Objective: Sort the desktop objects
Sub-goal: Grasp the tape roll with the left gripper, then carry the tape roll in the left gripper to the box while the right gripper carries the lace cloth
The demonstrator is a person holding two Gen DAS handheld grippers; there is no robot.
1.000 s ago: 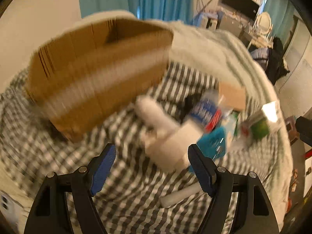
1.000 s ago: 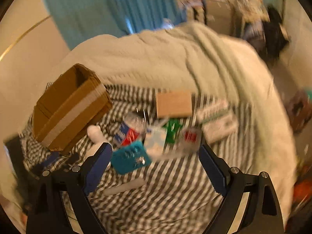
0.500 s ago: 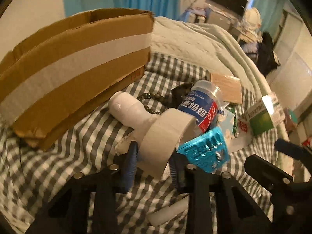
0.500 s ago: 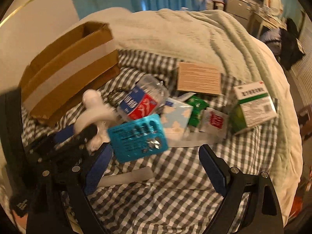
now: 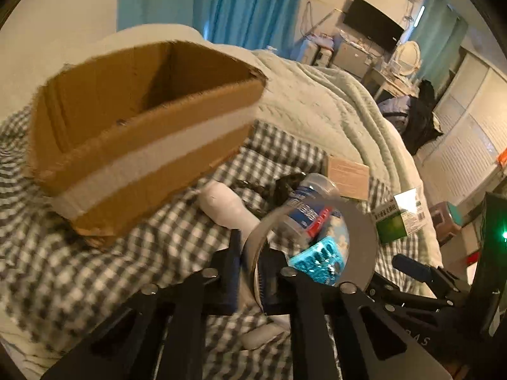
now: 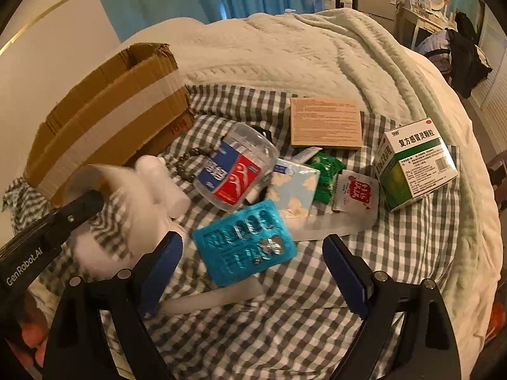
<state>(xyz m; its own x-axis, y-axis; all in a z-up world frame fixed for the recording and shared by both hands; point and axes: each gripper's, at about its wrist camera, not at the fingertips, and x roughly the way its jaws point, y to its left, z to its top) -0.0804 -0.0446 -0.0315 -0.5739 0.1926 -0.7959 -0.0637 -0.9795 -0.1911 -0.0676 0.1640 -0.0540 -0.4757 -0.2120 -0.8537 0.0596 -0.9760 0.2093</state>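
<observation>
Transfer of the tape roll [image 5: 312, 247] is in hand; the left gripper [image 5: 253, 272] has just closed, pinching its wall. Next, carry it over the cardboard box [image 5: 139, 145] and release; the right gripper [image 6: 253, 272] gapes empty above the blister pack [image 6: 244, 240].

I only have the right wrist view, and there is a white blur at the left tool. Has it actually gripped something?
Observer: Yes. The left tool has just been closing and is now shut on the wall of the white roll of tape, with one finger inside the ring and one outside.
Operator: Good. I can't see into the brown cardboard box from here. Is anything in it?
Observer: The left wrist view looks over the rim of the brown cardboard box. The inner walls and the far corner that show are bare cardboard, but the floor behind the near wall is hidden.
</observation>
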